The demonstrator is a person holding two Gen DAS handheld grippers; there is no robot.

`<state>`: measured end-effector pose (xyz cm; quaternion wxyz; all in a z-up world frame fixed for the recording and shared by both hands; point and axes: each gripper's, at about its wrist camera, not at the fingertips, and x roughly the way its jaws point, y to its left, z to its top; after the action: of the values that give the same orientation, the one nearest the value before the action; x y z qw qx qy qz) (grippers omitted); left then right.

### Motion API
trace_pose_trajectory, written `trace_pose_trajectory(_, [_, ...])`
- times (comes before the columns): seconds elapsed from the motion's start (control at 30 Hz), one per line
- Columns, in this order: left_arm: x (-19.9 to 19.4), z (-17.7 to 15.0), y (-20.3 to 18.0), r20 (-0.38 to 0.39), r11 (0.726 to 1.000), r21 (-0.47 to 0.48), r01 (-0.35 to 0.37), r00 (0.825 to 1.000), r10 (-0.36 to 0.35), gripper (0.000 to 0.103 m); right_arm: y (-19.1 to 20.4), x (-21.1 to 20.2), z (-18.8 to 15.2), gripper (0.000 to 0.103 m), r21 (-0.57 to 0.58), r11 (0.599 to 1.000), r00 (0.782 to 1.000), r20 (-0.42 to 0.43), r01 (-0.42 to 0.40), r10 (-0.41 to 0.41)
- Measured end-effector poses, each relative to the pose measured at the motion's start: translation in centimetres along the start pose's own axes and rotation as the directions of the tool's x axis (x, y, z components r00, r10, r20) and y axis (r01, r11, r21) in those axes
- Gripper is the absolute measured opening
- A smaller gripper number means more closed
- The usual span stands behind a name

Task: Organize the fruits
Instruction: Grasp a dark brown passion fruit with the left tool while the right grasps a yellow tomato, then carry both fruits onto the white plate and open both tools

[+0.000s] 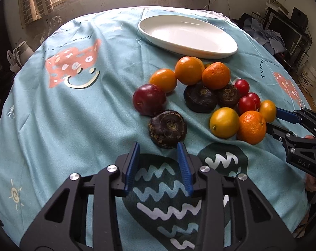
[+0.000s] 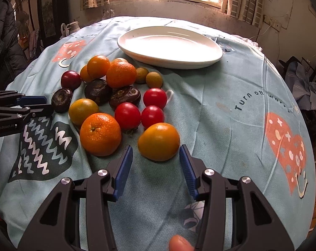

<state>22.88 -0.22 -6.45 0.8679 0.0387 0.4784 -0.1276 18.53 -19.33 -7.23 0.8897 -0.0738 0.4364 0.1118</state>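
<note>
A loose pile of fruit lies on the blue cloth in front of an empty white oval plate (image 1: 187, 35) (image 2: 168, 46). My left gripper (image 1: 159, 147) (image 2: 49, 104) is open, and a dark wrinkled water chestnut (image 1: 167, 128) (image 2: 61, 100) sits just beyond its blue fingertips. My right gripper (image 2: 156, 149) (image 1: 273, 118) is open too. A yellow-orange round fruit (image 2: 159, 141) (image 1: 267, 110) sits between its fingertips, and the pads do not clearly press on it. A mandarin (image 2: 100, 133) (image 1: 252, 126) lies just left of that fruit.
The pile also holds three red tomatoes (image 2: 128, 116), a dark red plum (image 1: 149, 99), two more dark chestnuts (image 1: 200, 99), more oranges (image 1: 188, 70) and two small green-brown fruits (image 2: 153, 79). A thumb tip (image 2: 179, 243) shows at the bottom. Clutter surrounds the round table.
</note>
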Motion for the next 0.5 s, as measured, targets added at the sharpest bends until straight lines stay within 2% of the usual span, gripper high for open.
trace_pose_trajectory(0.17, [0.9,1.0,-0.1,-0.006,0.998,0.027,0.060,0.998,-0.060,0.039,-0.3,0.7,0.3,0.048,-0.008,1.000,1.000,-0.004,0.006,-0.006])
trace_pose_trajectory(0.33, [2.0,1.7,-0.7,-0.015,0.997,0.058,0.047,0.999,-0.046,0.045,-0.9,1.3,0.6,0.048,0.004,1.000,1.000,-0.015,-0.009,0.009])
trace_pose_trajectory(0.5, [2.7,2.0,-1.3,-0.014,0.996,0.085,0.019,1.000,-0.018,0.046,-1.1,1.6,0.7,0.048,0.010,0.999,0.999,-0.024,-0.030,0.030])
